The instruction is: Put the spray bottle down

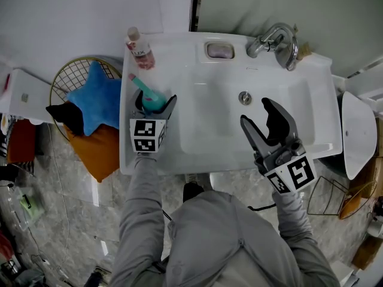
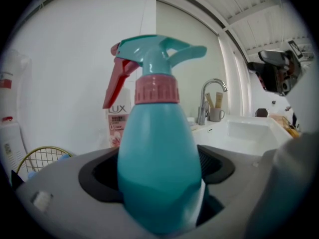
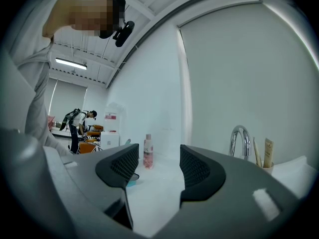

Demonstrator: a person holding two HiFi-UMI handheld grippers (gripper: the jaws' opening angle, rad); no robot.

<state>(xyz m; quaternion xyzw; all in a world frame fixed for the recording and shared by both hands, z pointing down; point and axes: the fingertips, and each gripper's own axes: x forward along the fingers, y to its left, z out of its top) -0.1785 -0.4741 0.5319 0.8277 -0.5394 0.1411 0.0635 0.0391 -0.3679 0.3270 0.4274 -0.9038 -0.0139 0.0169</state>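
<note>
**A:** Where is the spray bottle (image 1: pixel 149 98) relative to the washbasin (image 1: pixel 197 164)?

**B:** Over the washbasin's left ledge, toward its front corner. It stands upright in the left gripper (image 1: pixel 153 107). I cannot tell whether its base touches the ledge.

**A:** How is it held?

**B:** In the left gripper view, the spray bottle (image 2: pixel 158 133) fills the gap between the jaws of the left gripper (image 2: pixel 157 171). The dark ribbed pads (image 2: pixel 97 176) pinch its wide teal lower body, one on each side. The pink collar, teal head and red trigger rise clear above them.

**A:** Anything close to it on the washbasin?

**B:** A pink LUX bottle (image 1: pixel 140 49) stands at the washbasin's back left corner. It is just beyond the spray bottle and apart from it. The same LUX bottle (image 2: pixel 117 123) shows behind the trigger in the left gripper view. The faucet (image 1: pixel 276 40) sits at the back right of the washbasin.

**A:** And the right gripper (image 1: pixel 256 113)?

**B:** It hovers over the washbasin's bowl, on the front right side of the drain (image 1: pixel 243 97). In the right gripper view, the jaws of the right gripper (image 3: pixel 158 166) are spread wide with nothing between them. Only white washbasin surface shows in the gap. The LUX bottle (image 3: pixel 148 151) and the faucet (image 3: pixel 240 138) lie beyond.
</note>
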